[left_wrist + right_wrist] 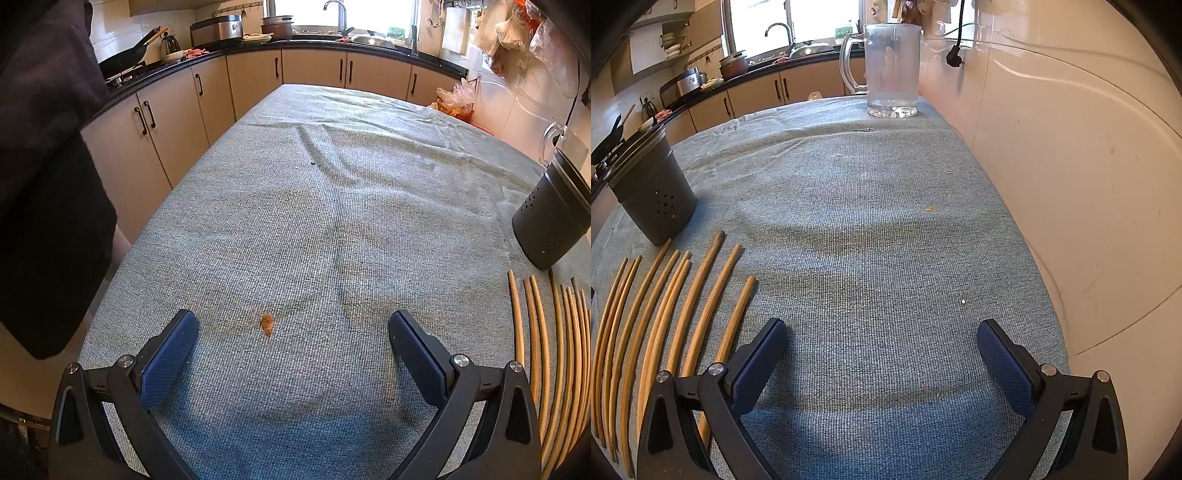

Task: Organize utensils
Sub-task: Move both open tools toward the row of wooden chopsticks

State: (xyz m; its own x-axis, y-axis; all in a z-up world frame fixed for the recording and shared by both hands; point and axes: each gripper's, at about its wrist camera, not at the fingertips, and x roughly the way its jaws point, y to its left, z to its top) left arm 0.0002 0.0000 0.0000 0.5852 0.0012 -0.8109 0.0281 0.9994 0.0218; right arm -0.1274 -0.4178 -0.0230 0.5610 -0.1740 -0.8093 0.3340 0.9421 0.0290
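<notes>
On the cloth-covered tabletop (871,229), a dark perforated holder (652,192) is seen standing upright, its inside hidden from both views. Just beside it, a row of wooden chopsticks (665,317) is laid flat on the cloth, none placed in the holder. A clear glass mug (892,70) is set at the far edge near the wall and appears empty. Both the left gripper (293,354) and right gripper (882,354) are held over bare cloth, fingers spread wide, nothing pinched.

Wooden chopsticks (683,314) beside dark holder (652,192)
</notes>
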